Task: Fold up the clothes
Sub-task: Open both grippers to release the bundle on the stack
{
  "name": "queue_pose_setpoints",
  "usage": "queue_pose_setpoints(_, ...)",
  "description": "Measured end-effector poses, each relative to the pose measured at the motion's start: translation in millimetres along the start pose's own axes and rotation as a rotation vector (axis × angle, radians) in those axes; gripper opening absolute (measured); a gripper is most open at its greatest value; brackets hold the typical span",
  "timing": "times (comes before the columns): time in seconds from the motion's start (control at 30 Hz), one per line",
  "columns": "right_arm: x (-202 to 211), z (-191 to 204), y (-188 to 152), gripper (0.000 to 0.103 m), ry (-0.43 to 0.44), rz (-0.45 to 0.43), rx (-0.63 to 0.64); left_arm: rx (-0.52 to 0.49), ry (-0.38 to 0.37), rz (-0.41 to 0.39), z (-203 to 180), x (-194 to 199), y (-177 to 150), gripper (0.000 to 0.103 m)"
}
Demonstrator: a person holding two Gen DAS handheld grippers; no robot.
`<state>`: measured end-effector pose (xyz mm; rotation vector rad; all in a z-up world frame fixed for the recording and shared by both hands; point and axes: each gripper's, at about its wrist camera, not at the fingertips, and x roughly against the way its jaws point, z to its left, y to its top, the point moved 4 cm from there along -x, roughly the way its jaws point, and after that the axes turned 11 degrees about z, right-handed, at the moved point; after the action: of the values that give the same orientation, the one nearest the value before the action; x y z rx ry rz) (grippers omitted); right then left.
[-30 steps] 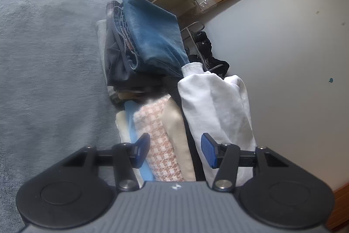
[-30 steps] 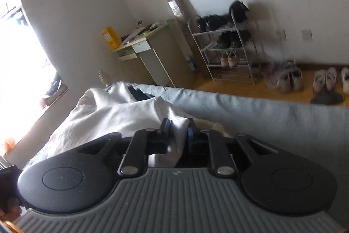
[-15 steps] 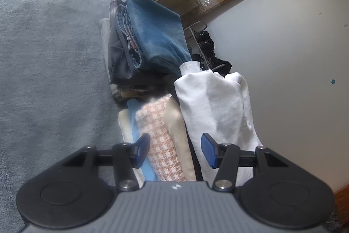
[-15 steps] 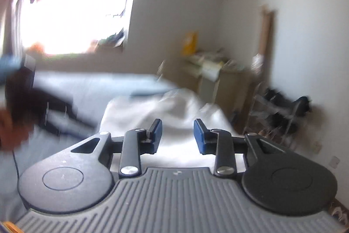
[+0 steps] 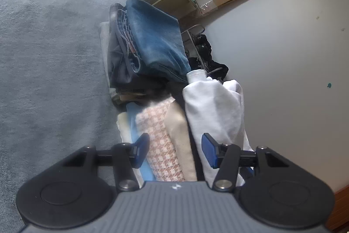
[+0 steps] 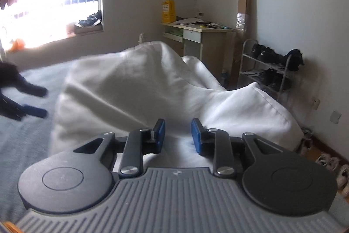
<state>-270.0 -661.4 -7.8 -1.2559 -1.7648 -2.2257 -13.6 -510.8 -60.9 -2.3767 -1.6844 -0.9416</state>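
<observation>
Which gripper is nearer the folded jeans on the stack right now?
Left. The left gripper hovers open over the folded pile, the jeans straight ahead of it. The right gripper is open over the white garment; no jeans in its view.

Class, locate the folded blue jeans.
In the left wrist view, the folded blue jeans top the dark clothes pile, upper centre, beyond the white garment.

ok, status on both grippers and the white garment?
Left gripper open, empty, over folded stack. Right gripper open, jaws just opened, above white garment, nothing pinched. Nothing in the way.
</observation>
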Motion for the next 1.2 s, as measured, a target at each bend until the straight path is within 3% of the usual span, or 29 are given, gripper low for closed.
queue_pose_setpoints(0.3,20,19,45,0.027,0.115,-0.017,-0.128,-0.001,0.000,-0.019,-2,3,4,0.053)
queue_pose_setpoints(0.43,3,35,73,0.027,0.167,0.061,-0.175,-0.012,-0.009,-0.041,-7,3,7,0.053)
queue_pose_setpoints(0.6,-58,33,106,0.027,0.120,0.247,-0.225,-0.003,-0.021,-0.060,-6,2,12,0.054)
queue_pose_setpoints(0.7,-106,7,112,0.027,0.026,0.359,-0.309,0.013,-0.029,-0.073,3,3,15,0.054)
queue_pose_setpoints(0.77,-115,-8,124,0.027,-0.069,0.314,-0.382,0.023,-0.030,-0.083,11,3,18,0.054)
queue_pose_setpoints(0.9,-91,-12,149,0.027,-0.086,0.099,-0.526,0.000,0.025,-0.110,31,6,30,0.054)
queue_pose_setpoints(0.97,-77,3,155,0.028,-0.042,0.038,-0.537,-0.017,0.052,-0.131,43,13,38,0.054)
queue_pose_setpoints(1.1,-57,63,159,0.035,0.062,-0.066,-0.434,-0.049,0.135,-0.157,67,30,53,0.056)
queue_pose_setpoints(1.2,-43,107,140,0.049,0.110,-0.158,-0.348,-0.104,0.216,-0.164,85,51,58,0.068)
